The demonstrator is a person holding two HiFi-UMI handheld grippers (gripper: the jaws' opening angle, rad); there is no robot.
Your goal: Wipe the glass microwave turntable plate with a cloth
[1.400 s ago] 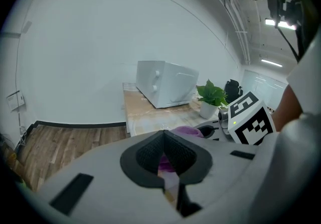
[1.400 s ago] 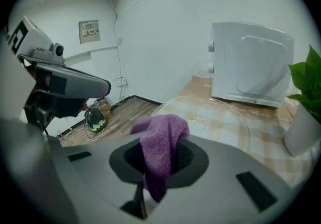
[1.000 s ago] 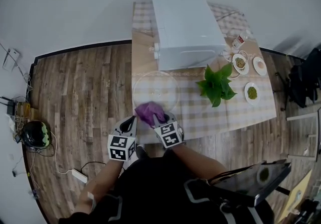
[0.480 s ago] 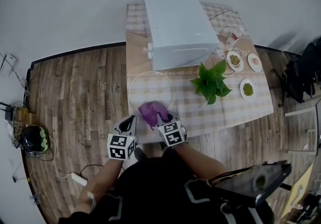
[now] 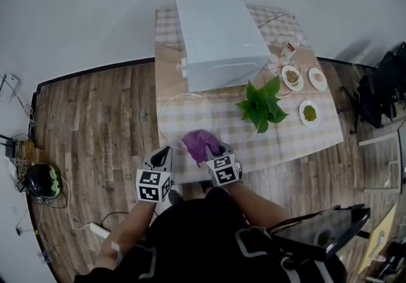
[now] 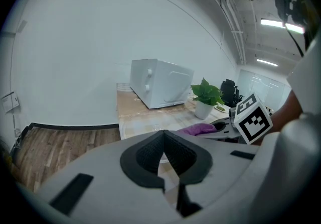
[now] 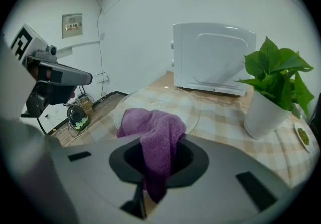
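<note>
So the clear round glass turntable plate (image 5: 186, 115) (image 7: 161, 101) (image 6: 146, 128) is lying flat on the checked-cloth worktop (image 5: 288, 139), close to its left edge and just in front of the boxy white microwave (image 5: 219, 33) (image 7: 214, 56) (image 6: 160, 89), which sits at the far end. The crumpled purple cloth (image 5: 200, 143) (image 7: 156, 135) (image 6: 194, 129) is bunched up at the plate's near rim, on the right side of it, and in the right gripper view it droops over that rim. Can't honestly tell how hard it's pressed on the glass. The right gripper (image 5: 208, 150) (image 7: 158, 156) comes in from the near edge of the worktop and its jaws are clamped on that cloth, with a fold of it hanging down between them. The left gripper (image 5: 165, 151) (image 6: 164, 140) is at the near left corner of the worktop, with its tip right by the plate's near left rim. Its jaws are pressed together with nothing in them, and whether it's touching the glass I can't make out. Off to the right of the plate there's a leafy green plant in a white pot (image 5: 260, 105) (image 7: 273, 85) (image 6: 204, 101) around the middle of the worktop, and past that, toward the right edge, three small round dishes of food (image 5: 309, 112). Wood plank floor (image 5: 95, 117) is all around.
</note>
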